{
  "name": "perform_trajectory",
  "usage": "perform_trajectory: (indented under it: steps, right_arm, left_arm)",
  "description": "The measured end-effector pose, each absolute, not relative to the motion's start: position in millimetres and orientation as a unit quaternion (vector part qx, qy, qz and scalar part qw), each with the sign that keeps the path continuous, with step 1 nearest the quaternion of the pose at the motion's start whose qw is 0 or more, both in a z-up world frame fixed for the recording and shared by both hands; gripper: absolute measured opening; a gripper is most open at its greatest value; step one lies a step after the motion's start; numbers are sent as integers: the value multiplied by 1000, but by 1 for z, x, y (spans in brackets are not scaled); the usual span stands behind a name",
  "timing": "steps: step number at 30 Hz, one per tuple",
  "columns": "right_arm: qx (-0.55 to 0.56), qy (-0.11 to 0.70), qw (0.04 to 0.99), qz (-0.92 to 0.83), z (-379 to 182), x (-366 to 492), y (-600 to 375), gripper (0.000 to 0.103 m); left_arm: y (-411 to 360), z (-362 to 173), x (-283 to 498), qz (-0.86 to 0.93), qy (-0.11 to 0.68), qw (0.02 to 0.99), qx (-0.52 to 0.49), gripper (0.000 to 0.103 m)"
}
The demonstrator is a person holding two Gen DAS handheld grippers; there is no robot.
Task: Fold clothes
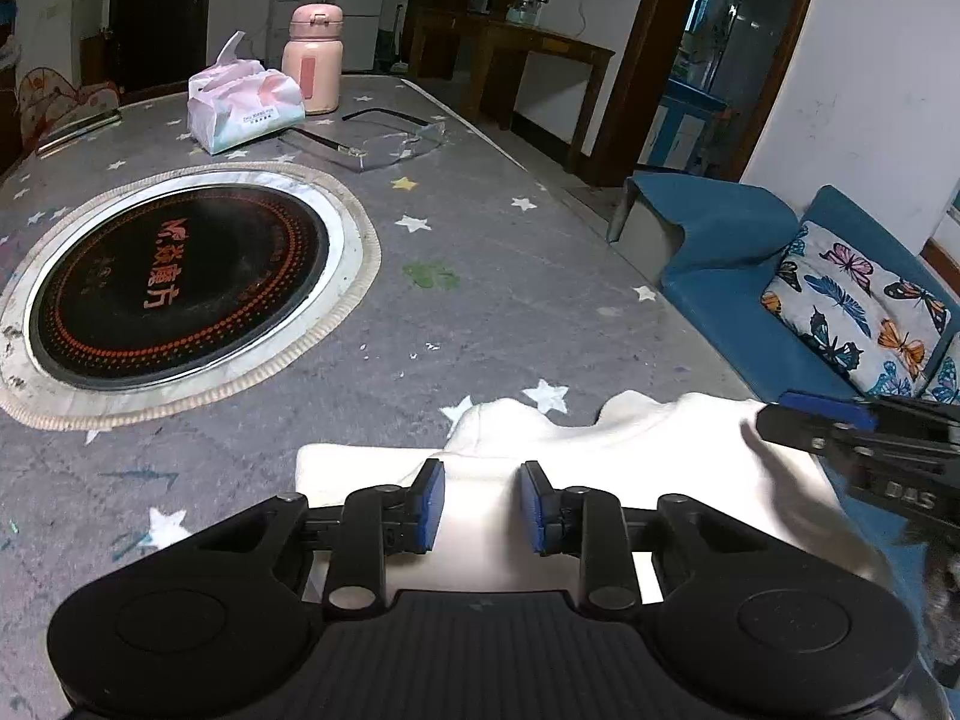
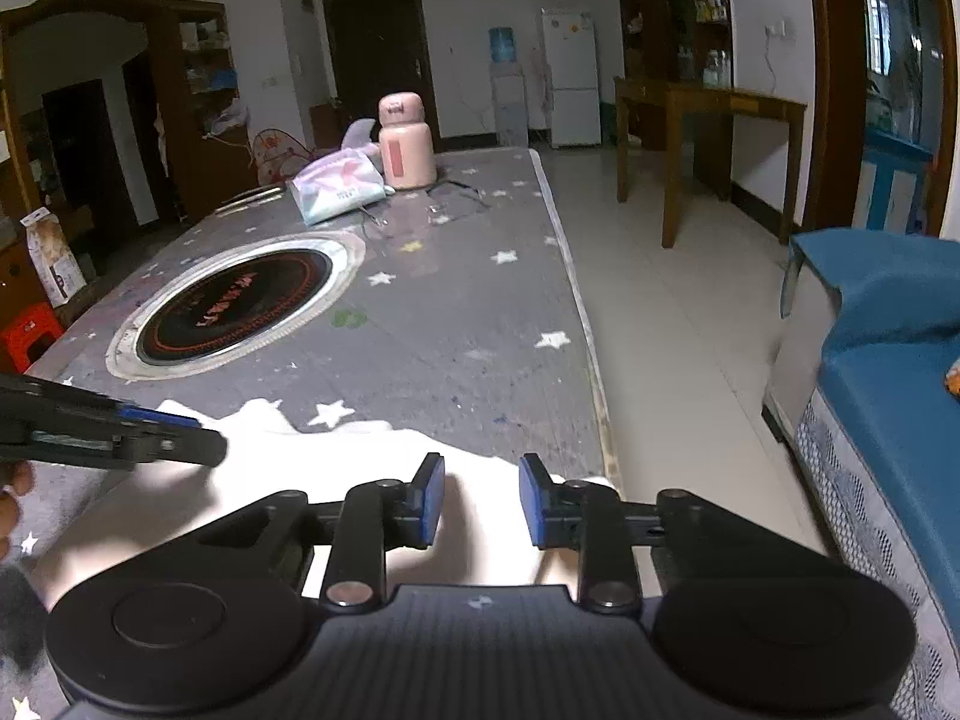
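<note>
Cooktop [image 1: 180, 276] w/ orange Chinese script mid-table; white garment [image 1: 600, 480] at near edge. L gripper [image 1: 480, 507] & R gripper [image 2: 482, 501] jaws narrowly apart over cloth, gripping nothing.

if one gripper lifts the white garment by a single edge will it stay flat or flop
Probably flop: the white garment lies in soft, wavy folds on the table, so it looks limp. It seems thin, so likely light. On the smooth-looking star-print cover, a push would probably bunch or slide it.

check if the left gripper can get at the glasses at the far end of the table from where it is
Probably yes. The left gripper hangs over the white garment with jaws apart and nothing between them; bare tablecloth lies between it and the glasses.
</note>
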State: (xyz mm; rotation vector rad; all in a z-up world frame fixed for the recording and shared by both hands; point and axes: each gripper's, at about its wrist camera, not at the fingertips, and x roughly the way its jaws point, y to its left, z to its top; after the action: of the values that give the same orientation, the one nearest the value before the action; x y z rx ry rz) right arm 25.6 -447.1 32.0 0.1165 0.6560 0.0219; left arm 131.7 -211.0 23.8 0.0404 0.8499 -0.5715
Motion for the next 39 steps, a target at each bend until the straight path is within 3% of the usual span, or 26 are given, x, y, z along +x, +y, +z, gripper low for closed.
perform_trajectory:
  steps: [16,18,22,27,34,39]
  right_arm:
    - [38,333,941,47,27,-66,-421,27]
    - [44,330,942,43,28,-69,-420,28]
    - [47,320,945,42,33,-77,-414,48]
    - [36,320,946,37,31,-87,-401,57]
    - [32,311,949,30,30,-105,-385,84]
    - [48,305,951,22,30,-115,-377,92]
  left_arm:
    - [-201,40,74,-298,401,865,48,32]
    - [-200,41,64,-292,403,866,55,39]
    - [-195,46,43,-287,398,869,61,46]
    - [-188,48,22,-273,396,874,68,57]
    - [-176,49,-3,-257,393,880,69,71]
    - [-167,52,-18,-248,385,886,66,84]
